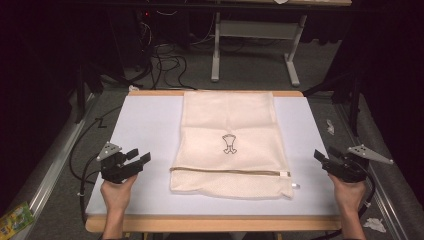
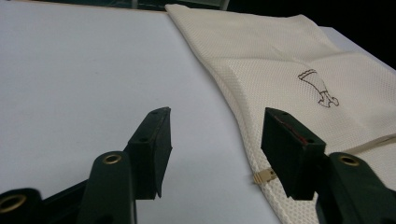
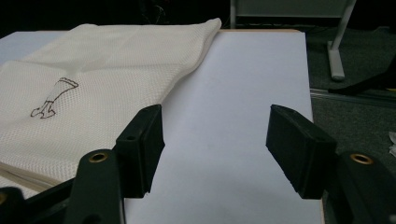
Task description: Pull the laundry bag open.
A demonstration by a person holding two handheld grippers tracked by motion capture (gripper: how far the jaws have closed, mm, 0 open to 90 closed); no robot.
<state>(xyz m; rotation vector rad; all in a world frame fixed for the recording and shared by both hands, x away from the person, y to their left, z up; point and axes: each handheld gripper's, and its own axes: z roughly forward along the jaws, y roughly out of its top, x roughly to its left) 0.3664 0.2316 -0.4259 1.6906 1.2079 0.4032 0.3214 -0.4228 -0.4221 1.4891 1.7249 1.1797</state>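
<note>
Holding both grippers low over the white desk (image 1: 145, 125), I have nothing in hand yet. My left gripper (image 1: 137, 161) sits at the near left with its jaws spread apart and empty, and my right gripper (image 1: 325, 159) sits at the near right edge, jaws likewise spread and empty. Between them lies the cream mesh bag (image 1: 227, 125), flat on the desk, running from the far edge down toward me, with a small dark drawing (image 1: 229, 144) printed near its middle. Its zipper (image 1: 230, 172) runs across the near end and looks closed, with the pull (image 1: 295, 186) at the right.

In the left gripper view the bag's near left edge (image 2: 261, 182) lies just ahead of my right-hand jaw, not touching it. In the right gripper view the bag (image 3: 93, 93) lies off to the left, apart from the jaws.

As I judge it, the work has not begun: the bag is untouched, and all the reaching, gripping and handling remains.
</note>
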